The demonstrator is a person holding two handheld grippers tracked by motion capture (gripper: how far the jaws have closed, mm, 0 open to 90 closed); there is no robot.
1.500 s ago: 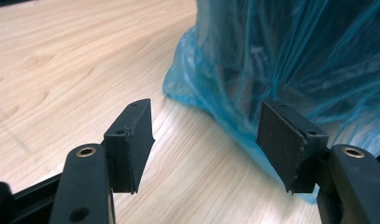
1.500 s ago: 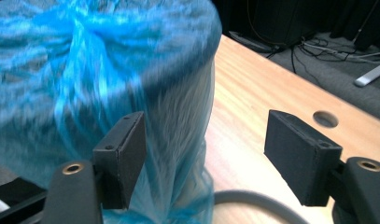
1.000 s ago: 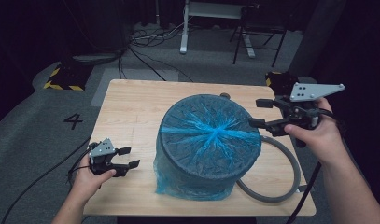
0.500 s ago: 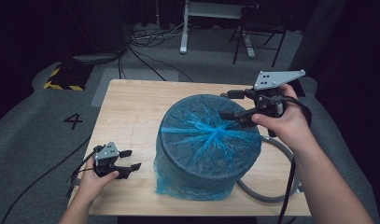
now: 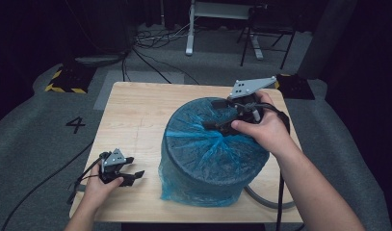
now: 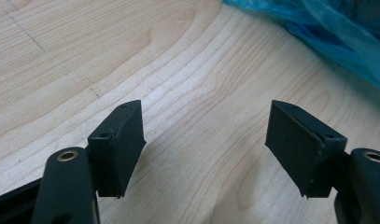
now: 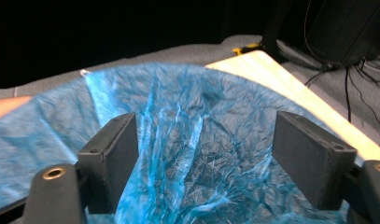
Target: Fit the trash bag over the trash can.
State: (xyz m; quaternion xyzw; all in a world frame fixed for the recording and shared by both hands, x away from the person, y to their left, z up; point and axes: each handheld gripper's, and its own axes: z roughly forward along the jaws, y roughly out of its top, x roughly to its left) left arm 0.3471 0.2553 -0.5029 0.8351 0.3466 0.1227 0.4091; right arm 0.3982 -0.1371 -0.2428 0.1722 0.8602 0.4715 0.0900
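A round dark bin wrapped in a crinkled blue plastic bag (image 5: 208,154) stands on the wooden table (image 5: 136,110). My right gripper (image 5: 212,114) hovers just over the bin's top, toward its far right side. Its jaws have just been opening and stand open, with nothing between them. In the right gripper view the bag (image 7: 178,116) spreads below the right gripper (image 7: 206,144). My left gripper (image 5: 135,167) sits low at the table's near left, left of the bin. It too has just been opening and is open and empty. The left gripper (image 6: 204,135) looks down on bare wood, with the bag's hem (image 6: 327,28) at upper right.
A grey hose loop (image 5: 266,199) lies on the table at the bin's near right. The table edge (image 7: 290,88) runs close behind the bin. On the floor are cables, a painted 4 (image 5: 75,124), hazard-striped blocks (image 5: 63,82) and furniture legs (image 5: 189,29).
My right gripper has swung left from beyond the bin's right edge to over its top. The left hand has sunk a little toward the near table edge.
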